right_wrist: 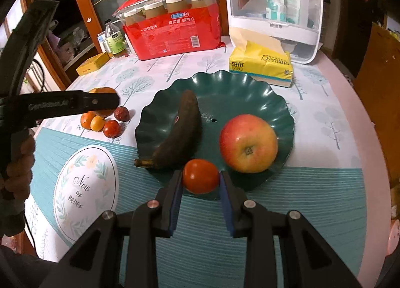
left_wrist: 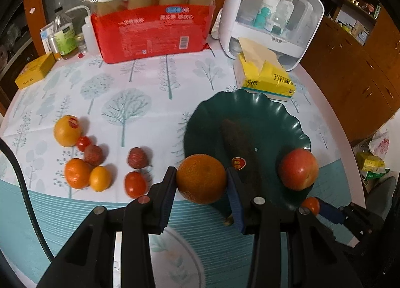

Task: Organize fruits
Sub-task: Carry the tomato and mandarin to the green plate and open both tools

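Observation:
My left gripper (left_wrist: pixel 201 183) is shut on a large orange (left_wrist: pixel 201 178), held at the near left edge of the green scalloped plate (left_wrist: pixel 262 113). My right gripper (right_wrist: pixel 200 181) is shut on a small red tomato (right_wrist: pixel 200 176) over the plate's (right_wrist: pixel 225 88) near rim. On the plate lie a dark overripe banana (right_wrist: pixel 180 130) and a red-yellow apple (right_wrist: pixel 248 143). In the left wrist view the apple (left_wrist: pixel 298 168) sits at the right, and the right gripper's tomato (left_wrist: pixel 310 206) shows beside it. Several small fruits (left_wrist: pixel 82 155) lie loose on the cloth to the left.
A yellow tissue pack (right_wrist: pixel 261 65), a red pack of jars (right_wrist: pixel 172 28) and a white storage box (right_wrist: pixel 272 8) stand behind the plate. A small yellow box (left_wrist: pixel 35 70) and bottles (left_wrist: pixel 63 35) sit at the far left. A round "Now or never" mat (right_wrist: pixel 85 193) lies near the front.

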Tool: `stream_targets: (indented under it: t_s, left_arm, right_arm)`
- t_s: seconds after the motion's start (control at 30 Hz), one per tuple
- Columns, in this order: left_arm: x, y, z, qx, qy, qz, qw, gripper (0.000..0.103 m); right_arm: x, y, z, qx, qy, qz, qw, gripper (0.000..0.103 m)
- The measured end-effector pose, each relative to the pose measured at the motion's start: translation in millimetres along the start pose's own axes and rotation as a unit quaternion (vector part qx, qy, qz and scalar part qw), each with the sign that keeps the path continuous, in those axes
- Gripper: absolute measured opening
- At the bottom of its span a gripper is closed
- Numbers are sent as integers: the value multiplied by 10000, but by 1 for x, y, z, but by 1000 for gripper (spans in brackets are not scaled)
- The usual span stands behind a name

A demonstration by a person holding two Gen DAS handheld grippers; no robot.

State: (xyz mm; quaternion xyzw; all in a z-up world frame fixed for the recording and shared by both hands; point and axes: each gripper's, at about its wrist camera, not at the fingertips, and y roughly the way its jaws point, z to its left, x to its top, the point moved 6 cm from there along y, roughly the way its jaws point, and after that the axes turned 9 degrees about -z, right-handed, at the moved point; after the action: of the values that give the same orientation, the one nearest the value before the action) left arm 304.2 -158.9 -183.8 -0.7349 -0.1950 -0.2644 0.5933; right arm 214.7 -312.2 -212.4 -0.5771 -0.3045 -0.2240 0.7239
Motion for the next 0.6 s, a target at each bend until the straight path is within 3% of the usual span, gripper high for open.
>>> stream_targets:
  t_s: [0.3,0.53,0.6]
  left_arm:
    - [-7,38,-11,-1,50,416,9991,39]
    - [-11,53,-12,26,117,559,9984,39]
    - [-12,54,-14,6,159,575,9982,40]
  right_arm:
    - [-10,27,-4,381,365,290,9982,30]
    - [-10,36,-3,442,386,247,9980,30]
    - [-10,37,-5,408,402,252,9980,35]
